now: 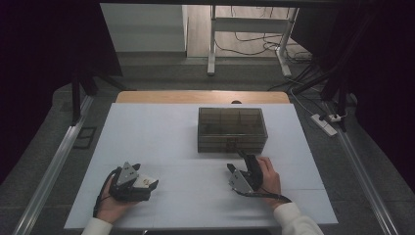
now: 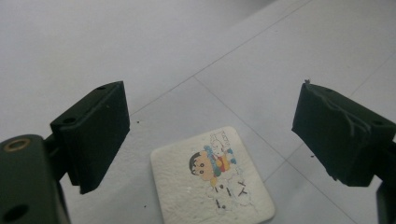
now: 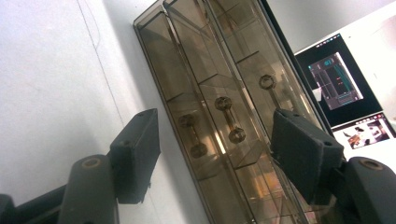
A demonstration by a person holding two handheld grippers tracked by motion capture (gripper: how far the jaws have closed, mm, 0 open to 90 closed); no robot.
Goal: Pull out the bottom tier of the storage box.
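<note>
A smoky see-through plastic box [image 1: 232, 129] with several inner compartments stands shut at the middle of the white table [image 1: 161, 132]. In the right gripper view the box [image 3: 224, 107] lies just ahead of the jaws, tilted across the frame. My right gripper [image 1: 241, 165] [image 3: 219, 144] is open and holds nothing, a short way in front of the box. At the front left a small white square coaster [image 1: 149, 182] with a cartoon figure [image 2: 212, 179] lies flat on the table. My left gripper [image 1: 138, 185] [image 2: 212, 126] is open wide just above it, a jaw on either side, not touching it.
A wooden table edge [image 1: 200, 96] shows behind the white top. On the floor lie a power strip [image 1: 324, 123] at the right and cables near a desk frame [image 1: 211, 49] at the back. A lit monitor [image 3: 336, 79] sits beyond the box.
</note>
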